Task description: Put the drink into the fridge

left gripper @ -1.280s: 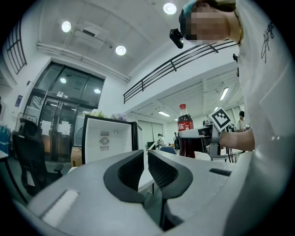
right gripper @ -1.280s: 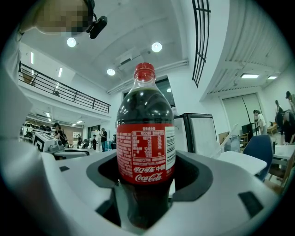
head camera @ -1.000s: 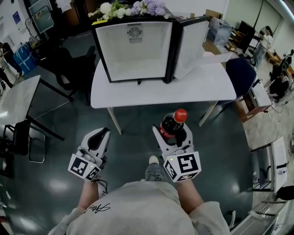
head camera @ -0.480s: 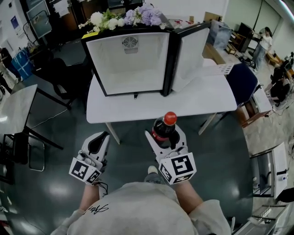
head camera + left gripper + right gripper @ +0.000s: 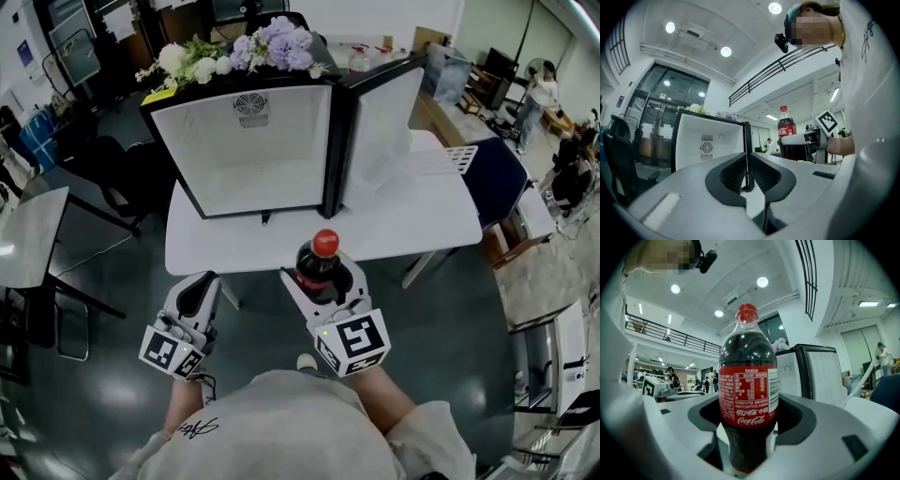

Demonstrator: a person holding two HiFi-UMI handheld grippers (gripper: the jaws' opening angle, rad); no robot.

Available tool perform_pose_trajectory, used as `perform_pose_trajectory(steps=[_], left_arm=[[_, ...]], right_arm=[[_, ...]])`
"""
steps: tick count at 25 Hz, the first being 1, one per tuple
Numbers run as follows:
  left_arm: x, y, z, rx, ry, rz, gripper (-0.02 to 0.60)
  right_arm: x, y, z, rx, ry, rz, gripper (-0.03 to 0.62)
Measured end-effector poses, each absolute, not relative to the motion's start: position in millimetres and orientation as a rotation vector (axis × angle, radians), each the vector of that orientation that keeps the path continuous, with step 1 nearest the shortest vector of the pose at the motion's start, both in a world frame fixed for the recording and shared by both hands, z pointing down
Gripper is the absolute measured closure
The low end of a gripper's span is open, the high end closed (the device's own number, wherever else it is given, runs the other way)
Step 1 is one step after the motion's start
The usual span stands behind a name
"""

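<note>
Over on the left, the left gripper (image 5: 200, 285) hangs low and near the person, its jaws pressed together with nothing between them; its own view (image 5: 747, 174) shows the two pads meeting in one thin line. Farther out, the fridge (image 5: 246, 150) stands on the white table (image 5: 403, 220), its pale inside bare and facing the person, a bunch of flowers (image 5: 239, 52) lying on its top. Now the middle: the right gripper (image 5: 323, 281) is clamped on the cola bottle (image 5: 319, 258), one jaw on each side of the dark body below the red label, and the bottle stands upright with its red cap up. In that gripper's view the bottle (image 5: 748, 394) fills the gap between the jaws (image 5: 749, 437). It sits at the table's near edge, short of the fridge and roughly in line with its right side. Right of that, the fridge door (image 5: 380, 122) stands swung wide open.
</note>
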State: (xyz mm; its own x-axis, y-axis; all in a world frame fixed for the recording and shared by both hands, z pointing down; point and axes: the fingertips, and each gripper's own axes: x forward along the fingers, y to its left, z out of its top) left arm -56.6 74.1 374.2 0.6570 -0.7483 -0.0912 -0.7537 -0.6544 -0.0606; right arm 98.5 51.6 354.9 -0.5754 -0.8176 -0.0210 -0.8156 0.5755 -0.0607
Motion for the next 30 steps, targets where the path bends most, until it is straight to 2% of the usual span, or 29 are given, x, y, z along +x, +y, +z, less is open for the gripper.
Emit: perform_pose_trajectory(steps=[30], left_arm=[[-36.5,23.1,381.1,-2.746,1.324,0.069,0.551]], right_arm=[[97.4,0.7,364.1,-1.287,2.82,-0.087,0.287]])
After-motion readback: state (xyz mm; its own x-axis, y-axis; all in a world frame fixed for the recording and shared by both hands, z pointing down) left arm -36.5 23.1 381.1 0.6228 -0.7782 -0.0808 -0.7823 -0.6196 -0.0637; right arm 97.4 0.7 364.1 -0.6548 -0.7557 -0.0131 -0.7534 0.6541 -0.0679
